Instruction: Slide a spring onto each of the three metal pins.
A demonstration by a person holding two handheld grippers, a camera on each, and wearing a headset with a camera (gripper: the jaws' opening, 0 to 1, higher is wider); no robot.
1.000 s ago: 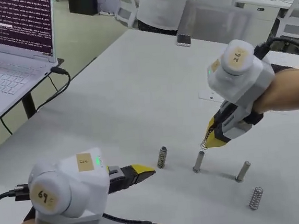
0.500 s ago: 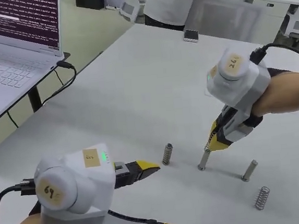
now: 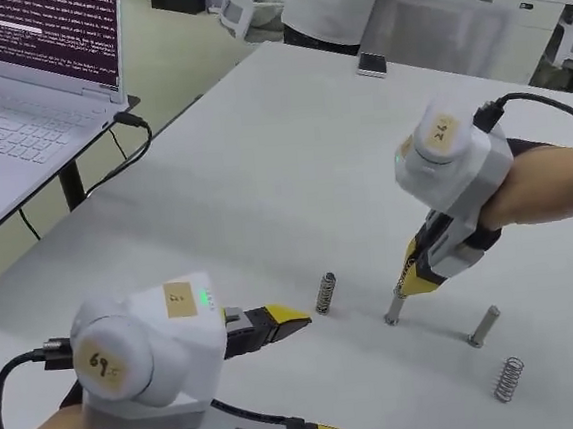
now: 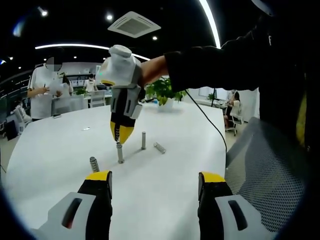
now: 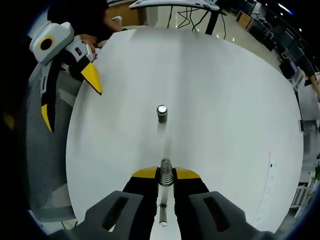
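Note:
My right gripper [image 3: 410,282] is shut on a small coil spring [image 5: 166,176] and holds it right over the top of the middle metal pin [image 3: 395,310], which stands upright on the white table [image 3: 263,176]. To the left, another pin [image 3: 325,293] wears a spring. A bare third pin [image 3: 484,326] stands to the right, and a loose spring [image 3: 509,379] lies in front of it. My left gripper [image 3: 310,373] hovers near the table's front edge, open and holding nothing [image 4: 155,177]. In the left gripper view the right gripper [image 4: 121,135] hangs above the middle pin [image 4: 120,154].
An open laptop [image 3: 24,87] sits on a side stand at the left, with a cable [image 3: 125,148] hanging from it. A phone [image 3: 372,63] lies at the table's far edge, where a person [image 3: 333,5] stands. A mesh chair [image 4: 265,170] is on the right.
The right gripper has lowered the spring down to the top of the middle pin. The left gripper has kept its place; the head camera has shifted a little.

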